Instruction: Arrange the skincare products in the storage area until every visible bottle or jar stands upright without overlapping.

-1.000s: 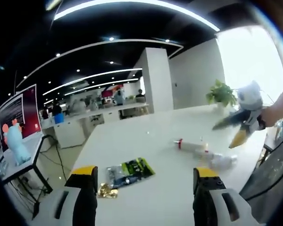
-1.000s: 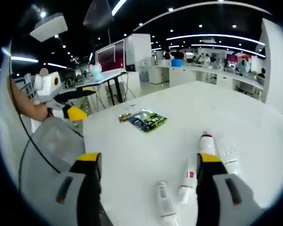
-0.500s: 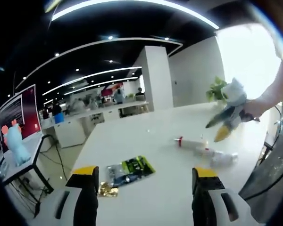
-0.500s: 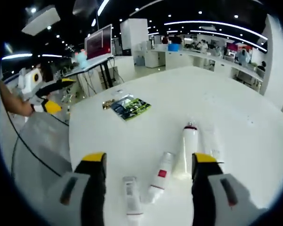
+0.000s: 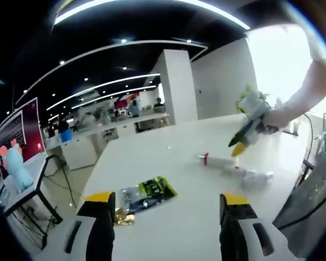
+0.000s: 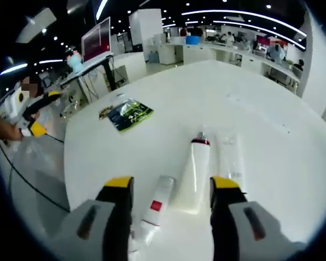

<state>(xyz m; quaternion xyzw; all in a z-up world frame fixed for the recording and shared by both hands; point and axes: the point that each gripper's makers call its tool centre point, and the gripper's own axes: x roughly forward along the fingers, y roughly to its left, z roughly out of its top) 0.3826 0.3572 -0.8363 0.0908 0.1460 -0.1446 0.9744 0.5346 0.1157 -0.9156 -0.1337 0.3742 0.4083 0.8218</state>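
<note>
Approach step w/ right claw (image 6: 171, 187) open over big white red-capped tube (image 6: 193, 174) lying flat near desk (image 6: 271, 136) edge beside two other flat tubes, nothing upright yet; left claw (image 5: 162, 204) open & idle, well apart; next prob. lower, close on tube, tip upright.

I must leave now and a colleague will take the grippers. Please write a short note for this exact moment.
Right gripper: open, low over the white table, jaws either side of the lying white tube with the dark red cap.
Left gripper: open, holding nothing, near the green packet.
Also lying flat: the small tube with the red label and the clear tube.
Done: nothing stands upright.
Left: stand up every tube, apart.
</note>
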